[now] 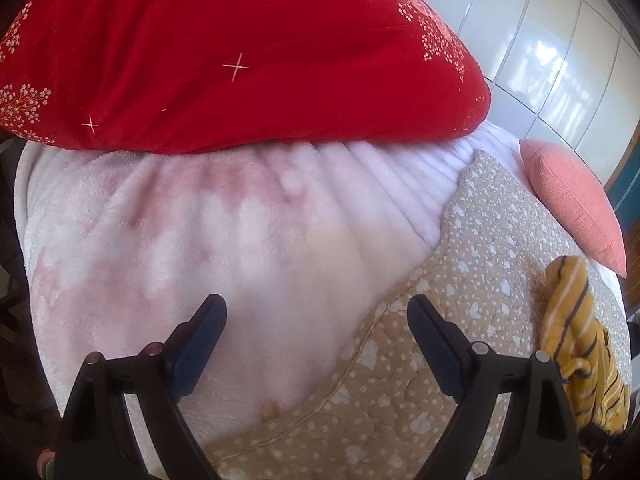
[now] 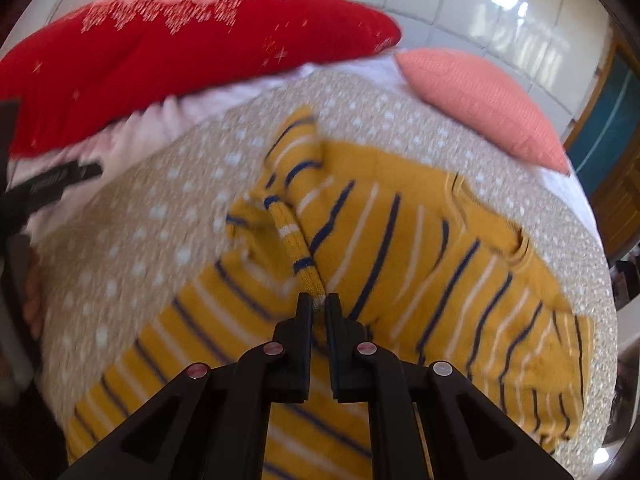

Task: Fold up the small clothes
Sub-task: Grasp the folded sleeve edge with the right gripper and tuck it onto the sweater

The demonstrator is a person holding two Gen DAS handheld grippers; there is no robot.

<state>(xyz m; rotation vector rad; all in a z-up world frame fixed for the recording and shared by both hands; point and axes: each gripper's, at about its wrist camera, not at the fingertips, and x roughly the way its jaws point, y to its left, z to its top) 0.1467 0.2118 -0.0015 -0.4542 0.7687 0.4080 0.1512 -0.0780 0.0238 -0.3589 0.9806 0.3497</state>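
Right gripper (image 2: pixel 319 303) jaws pinch sleeve of yellow striped sweater (image 2: pixel 420 240) | left gripper (image 1: pixel 316 316) jaws wide, holding nothing, over pink blanket (image 1: pixel 200 240)

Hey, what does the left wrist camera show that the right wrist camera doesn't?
Only the left wrist view shows the open left gripper above the fluffy pale pink blanket.

Only the right wrist view shows the right gripper shut on a sleeve of the mustard striped knit sweater, which lies spread out.

Both show the sweater, the big red patterned pillow, the small coral cushion and the beige dotted quilt.
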